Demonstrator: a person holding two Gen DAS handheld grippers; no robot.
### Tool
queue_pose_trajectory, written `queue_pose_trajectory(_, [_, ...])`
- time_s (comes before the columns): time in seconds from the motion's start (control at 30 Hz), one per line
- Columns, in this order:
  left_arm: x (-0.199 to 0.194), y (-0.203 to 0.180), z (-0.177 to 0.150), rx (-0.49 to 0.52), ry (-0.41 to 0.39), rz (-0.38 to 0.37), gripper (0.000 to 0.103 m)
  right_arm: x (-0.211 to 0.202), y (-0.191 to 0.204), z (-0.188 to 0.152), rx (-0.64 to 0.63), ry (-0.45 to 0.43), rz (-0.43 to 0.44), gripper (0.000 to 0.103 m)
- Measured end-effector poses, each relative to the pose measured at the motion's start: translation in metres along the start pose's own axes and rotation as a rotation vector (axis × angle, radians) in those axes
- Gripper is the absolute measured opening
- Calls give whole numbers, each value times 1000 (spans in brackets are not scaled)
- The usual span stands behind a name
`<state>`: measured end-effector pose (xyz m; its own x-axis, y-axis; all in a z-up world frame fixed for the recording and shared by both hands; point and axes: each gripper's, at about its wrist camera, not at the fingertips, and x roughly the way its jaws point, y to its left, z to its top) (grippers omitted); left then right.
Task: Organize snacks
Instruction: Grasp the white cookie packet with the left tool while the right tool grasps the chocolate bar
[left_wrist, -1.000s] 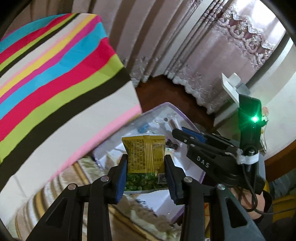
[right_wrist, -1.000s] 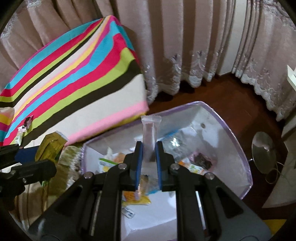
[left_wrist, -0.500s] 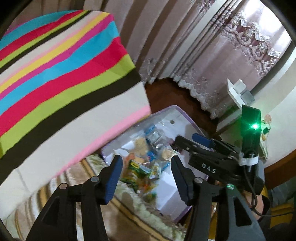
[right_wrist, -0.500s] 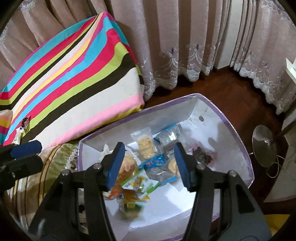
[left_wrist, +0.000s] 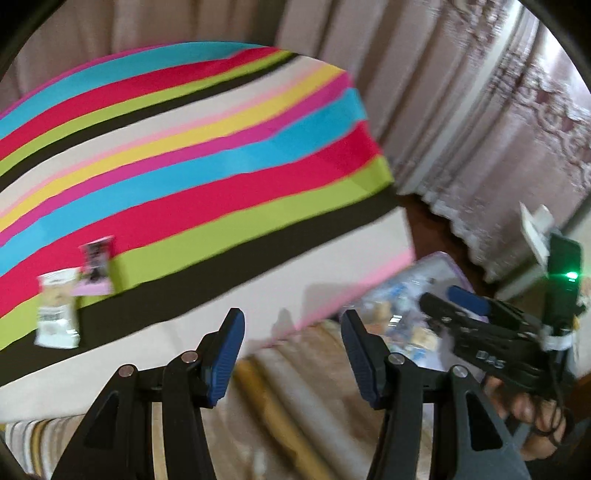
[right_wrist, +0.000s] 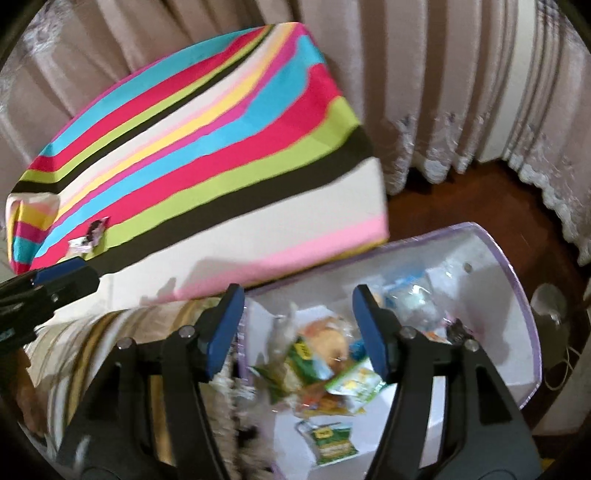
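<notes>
Striped fabric in pink, blue, green and black fills my view: the striped cover (left_wrist: 207, 162) over a low block, with the white box (right_wrist: 517, 306) just beside its near corner. Both of my tools come away from that box empty. A second ago the left hand-held gripper (left_wrist: 291, 354) held a yellow-green packet and the right hand-held gripper (right_wrist: 297, 328) pinched a clear sleeve; both packets are released, and now nothing sits between either pair of pads. The left jaws stand moderately apart, aimed at the cover's pale edge, while the right jaws are opening over the box's near rim. I judge one drop-off finished and the next pick-up beginning.

Snacks (right_wrist: 325, 365) lie heaped in the box, among them a green packet (right_wrist: 330, 445) nearest me. Two more wait on the cover, well apart from the box: a white packet (left_wrist: 57, 314) touching a pink-and-black packet (left_wrist: 96, 269). They look like my next targets.

Motion blur smears both views, so printing on every wrapper is unreadable. The left view shows only a corner of the box, partly behind the right tool. My fingers (left_wrist: 532, 421) gripping its handle are cut off at the frame edge. The clear sleeve I cannot pick out in the heap.
</notes>
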<state>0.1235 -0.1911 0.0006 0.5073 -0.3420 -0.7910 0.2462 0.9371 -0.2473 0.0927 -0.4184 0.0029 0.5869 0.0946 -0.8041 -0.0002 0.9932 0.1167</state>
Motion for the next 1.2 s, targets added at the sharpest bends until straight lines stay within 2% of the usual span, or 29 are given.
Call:
queue_pose_trajectory(0.23, [-6,48,-3,-65,-7,144,55,6,42,8,-65,4,57,66])
queue_pose_trajectory(0.5, [-14,100,-6,-122,-3,237,56,15,85,15,-123,16,117,72])
queue_pose_trajectory(0.73, [-15,165,-13,-256,21,253,62,29,128,26,-186,5,151,74])
queue_pose_trajectory(1.2, [23,199,2,-233,151,313,68,60,205,51,-263,9,222,78])
